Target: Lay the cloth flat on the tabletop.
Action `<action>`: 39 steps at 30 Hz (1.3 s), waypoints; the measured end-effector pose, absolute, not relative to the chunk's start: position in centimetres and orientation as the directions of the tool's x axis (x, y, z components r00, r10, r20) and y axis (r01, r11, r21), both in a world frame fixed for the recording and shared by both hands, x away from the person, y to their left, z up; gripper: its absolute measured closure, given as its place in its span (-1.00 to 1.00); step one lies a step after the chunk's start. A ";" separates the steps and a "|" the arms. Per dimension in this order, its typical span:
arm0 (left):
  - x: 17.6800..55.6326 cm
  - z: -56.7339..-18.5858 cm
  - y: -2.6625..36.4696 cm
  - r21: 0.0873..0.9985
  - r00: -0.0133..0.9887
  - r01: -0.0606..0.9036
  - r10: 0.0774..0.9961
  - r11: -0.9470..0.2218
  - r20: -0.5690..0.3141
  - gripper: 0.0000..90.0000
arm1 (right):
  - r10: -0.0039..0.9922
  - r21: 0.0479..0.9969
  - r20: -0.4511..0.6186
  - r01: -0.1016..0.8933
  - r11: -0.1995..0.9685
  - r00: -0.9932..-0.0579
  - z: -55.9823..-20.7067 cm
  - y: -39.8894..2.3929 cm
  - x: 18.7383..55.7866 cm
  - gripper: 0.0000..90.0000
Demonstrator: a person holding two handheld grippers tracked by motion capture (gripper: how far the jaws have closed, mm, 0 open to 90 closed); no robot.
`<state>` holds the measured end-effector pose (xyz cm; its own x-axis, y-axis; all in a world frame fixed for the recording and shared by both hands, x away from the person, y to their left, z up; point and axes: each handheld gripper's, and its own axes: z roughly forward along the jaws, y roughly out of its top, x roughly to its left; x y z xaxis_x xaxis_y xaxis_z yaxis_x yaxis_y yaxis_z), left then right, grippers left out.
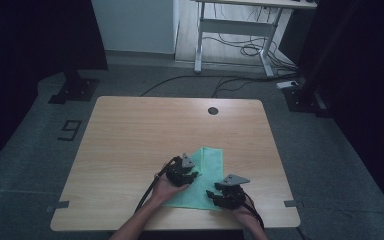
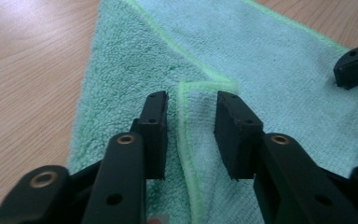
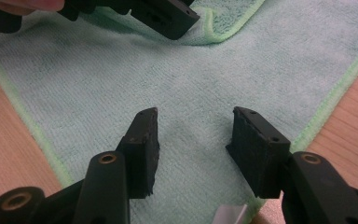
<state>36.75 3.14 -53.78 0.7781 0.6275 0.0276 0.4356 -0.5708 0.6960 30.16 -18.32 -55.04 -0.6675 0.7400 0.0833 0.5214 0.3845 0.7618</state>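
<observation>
A mint-green terry cloth (image 1: 208,162) lies on the wooden table (image 1: 130,130) near its front edge, with one corner folded over onto itself. In the left gripper view that folded corner (image 2: 196,107) rises between the jaws of my left gripper (image 2: 191,121). The pads stand on either side of it with a small gap, so the gripper is open. My right gripper (image 3: 193,140) hovers open over the flat cloth (image 3: 191,70) with nothing between its pads. In the high view the left gripper (image 1: 194,175) is on the cloth's left side and the right gripper (image 1: 211,194) at its front right.
A dark round cable hole (image 1: 213,110) sits near the table's far edge. Bare wood surrounds the cloth to the left and behind. Beyond the table are a white desk frame (image 1: 235,30), floor cables (image 1: 250,50) and two dark stand bases (image 1: 74,90).
</observation>
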 end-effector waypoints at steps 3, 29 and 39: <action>36.6 -53.9 3.1 0.698 0.787 0.427 0.617 -0.575 0.026 0.62 | 0.740 0.762 0.084 0.522 0.384 -0.668 -55.0 -18.3 30.2 0.14; 39.4 -49.9 11.0 0.809 0.632 0.436 0.774 -0.395 0.037 0.94 | 0.735 0.764 0.098 0.524 0.377 -0.671 -55.1 -18.5 30.2 0.14; 42.4 -51.3 13.5 0.779 0.544 0.520 0.839 -0.350 0.015 0.92 | 0.732 0.765 0.111 0.528 0.370 -0.672 -55.1 -18.7 30.3 0.15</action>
